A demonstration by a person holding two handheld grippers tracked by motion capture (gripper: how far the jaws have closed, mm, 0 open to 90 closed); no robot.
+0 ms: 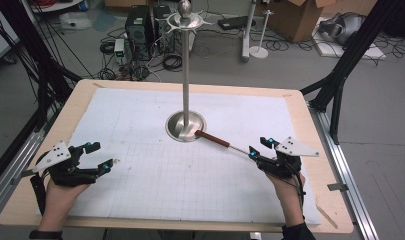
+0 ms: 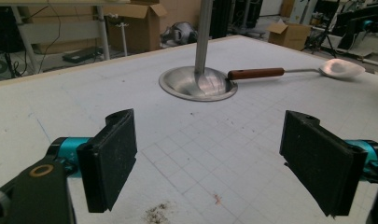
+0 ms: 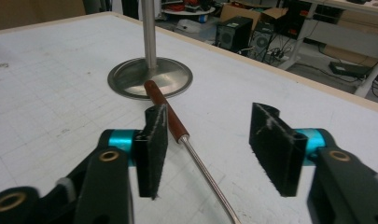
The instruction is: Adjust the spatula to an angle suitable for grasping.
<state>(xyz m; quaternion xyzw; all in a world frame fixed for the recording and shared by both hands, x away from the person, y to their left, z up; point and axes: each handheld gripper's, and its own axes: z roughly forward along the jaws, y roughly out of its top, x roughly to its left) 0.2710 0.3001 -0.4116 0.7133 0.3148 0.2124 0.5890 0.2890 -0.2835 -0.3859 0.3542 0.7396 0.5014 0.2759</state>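
The spoon (image 1: 221,143) lies on the gridded white mat (image 1: 140,185), wooden handle end touching the steel stand's base (image 1: 186,126) (no readable writing anywhere). The right gripper (image 1: 257,149) gapes over its shaft, the left gripper (image 1: 101,156) open, idle. Beyond: cables, cardboard boxes (image 1: 302,15).

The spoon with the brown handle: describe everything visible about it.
The spoon lies flat on the white gridded mat. It has a reddish-brown handle that looks like wood, a thin shiny metal shaft and a polished metal bowl. The handle's tip rests against or on the rim of the stand's round metal base. In the right gripper view the shaft runs between the open jaws of the right hand-held gripper; neither pad presses on it.
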